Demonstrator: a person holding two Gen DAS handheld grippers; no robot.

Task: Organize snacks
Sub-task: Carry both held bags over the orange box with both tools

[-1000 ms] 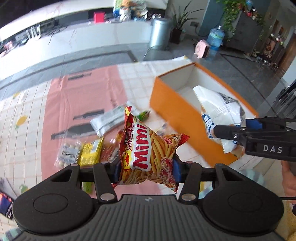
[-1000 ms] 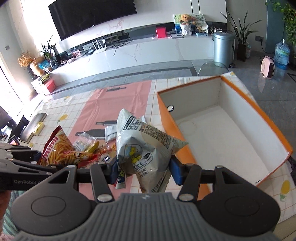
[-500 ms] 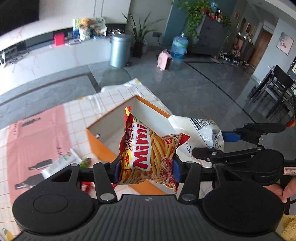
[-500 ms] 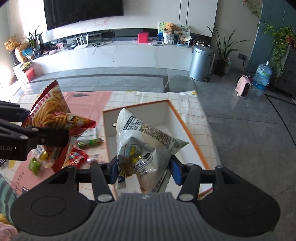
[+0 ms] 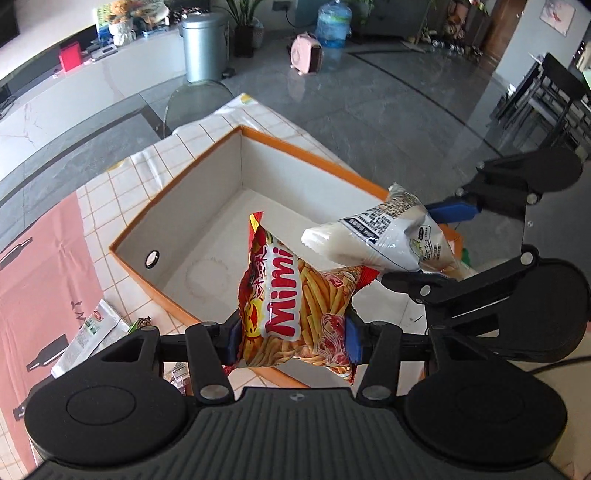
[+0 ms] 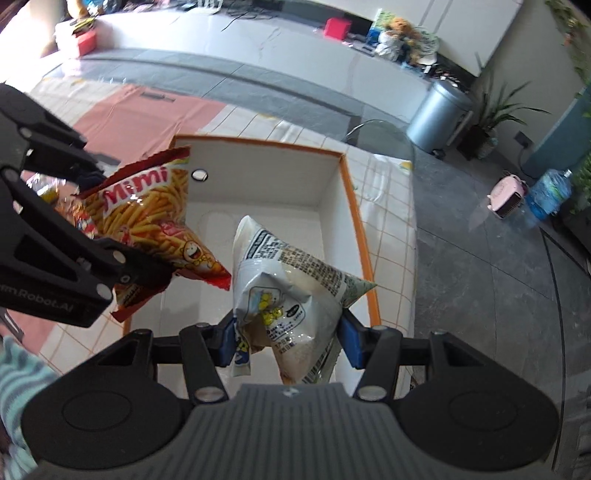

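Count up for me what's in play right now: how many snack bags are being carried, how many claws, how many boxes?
Snack bags carried: 2, the red bag and the white bag
Claws: 2, the left claw and the right claw, each shut on a bag
Boxes: 1, the orange box, nothing in it yet
Total: 5

Grey metal bin [image 5: 205,46], pink heater [image 5: 306,55], water jug [image 5: 334,24], potted plant [image 6: 491,118]

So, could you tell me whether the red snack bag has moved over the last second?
Yes. The red snack bag in the left gripper went from above the loose snacks to over the orange box.
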